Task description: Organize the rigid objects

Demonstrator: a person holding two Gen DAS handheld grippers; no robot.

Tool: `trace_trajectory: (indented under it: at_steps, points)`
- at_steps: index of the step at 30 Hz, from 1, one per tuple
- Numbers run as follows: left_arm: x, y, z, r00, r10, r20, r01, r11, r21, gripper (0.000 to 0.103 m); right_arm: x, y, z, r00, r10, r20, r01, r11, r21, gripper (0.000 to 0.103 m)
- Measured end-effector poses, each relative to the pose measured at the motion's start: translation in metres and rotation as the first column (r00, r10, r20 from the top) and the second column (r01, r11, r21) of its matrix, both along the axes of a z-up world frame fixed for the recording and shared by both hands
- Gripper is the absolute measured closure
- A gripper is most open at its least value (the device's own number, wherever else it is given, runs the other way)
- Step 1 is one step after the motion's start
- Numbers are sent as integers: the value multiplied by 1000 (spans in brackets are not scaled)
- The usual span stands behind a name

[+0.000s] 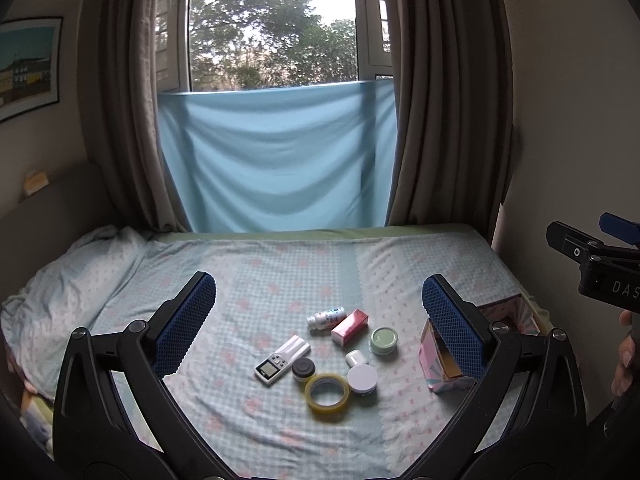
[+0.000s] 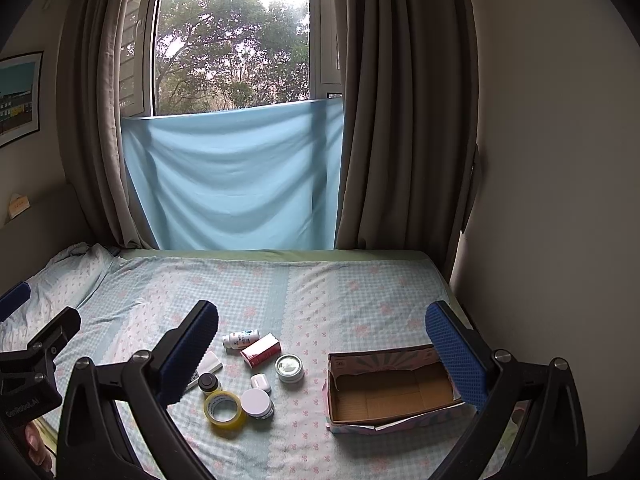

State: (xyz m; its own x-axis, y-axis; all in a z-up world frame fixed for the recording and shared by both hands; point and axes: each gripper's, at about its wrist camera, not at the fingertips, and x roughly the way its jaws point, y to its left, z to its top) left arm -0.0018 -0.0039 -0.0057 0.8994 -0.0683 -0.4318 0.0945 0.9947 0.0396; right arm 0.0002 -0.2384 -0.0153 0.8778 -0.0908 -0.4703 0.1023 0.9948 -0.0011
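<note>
Small items lie clustered on the bed: a yellow tape roll (image 1: 327, 393) (image 2: 225, 404), a white-lidded jar (image 1: 362, 379) (image 2: 257, 402), a dark-capped jar (image 1: 303, 370) (image 2: 209, 383), a white pocket scale (image 1: 282, 359), a white earbud case (image 1: 356, 358) (image 2: 260, 383), a green-lidded jar (image 1: 384, 341) (image 2: 289, 367), a red box (image 1: 349, 327) (image 2: 261, 350) and a white bottle (image 1: 325, 317) (image 2: 240, 338). An empty open cardboard box (image 2: 392, 392) (image 1: 440, 364) stands to their right. My left gripper (image 1: 319, 320) and right gripper (image 2: 322, 344) are both open, empty, held above the bed.
A checked bedsheet (image 2: 340, 292) covers the bed. A pillow (image 1: 76, 280) lies at the left. Brown curtains (image 2: 396, 120) and a blue cloth (image 2: 232, 176) hang at the window behind. A wall (image 2: 560, 200) borders the bed's right side.
</note>
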Motion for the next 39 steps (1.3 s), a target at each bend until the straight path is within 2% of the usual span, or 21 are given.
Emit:
trace_trajectory:
  at_steps: [4,8,11,15,22,27,31,35,39]
  points:
    - [6,2,-5,1000,20,-24,-20,1000,-9,1,2,0,0,1000,1,-5,-1,1000,3,0]
    - [18,5,-19,994,56,-95,-60,997,-38,1,12,0,-5,999,23,-43,-23,1000,3,0]
    - [30,7,-38,982,86,-170,-96,994,-54,1,28,-2,-16,994,59,-97,-60,998,-2,0]
    - [48,8,-71,953,139,-268,-162,985,-64,1,54,-3,-40,978,121,-172,-124,992,-9,0]
    - [87,18,-149,867,229,-442,-293,953,-82,1,115,-1,-110,919,229,-320,-230,973,37,0]
    - [128,28,-211,795,248,-554,-363,925,-107,1,166,12,-159,872,267,-411,-244,964,107,0]
    - [164,34,-258,741,253,-623,-403,909,-110,1,211,29,-200,832,276,-481,-250,961,120,0]
    - [202,43,-298,694,253,-674,-440,890,-120,1,262,42,-248,776,274,-568,-239,961,137,0]
    - [241,44,-341,650,252,-717,-457,884,-103,1,309,51,-300,694,253,-674,-216,966,140,0]
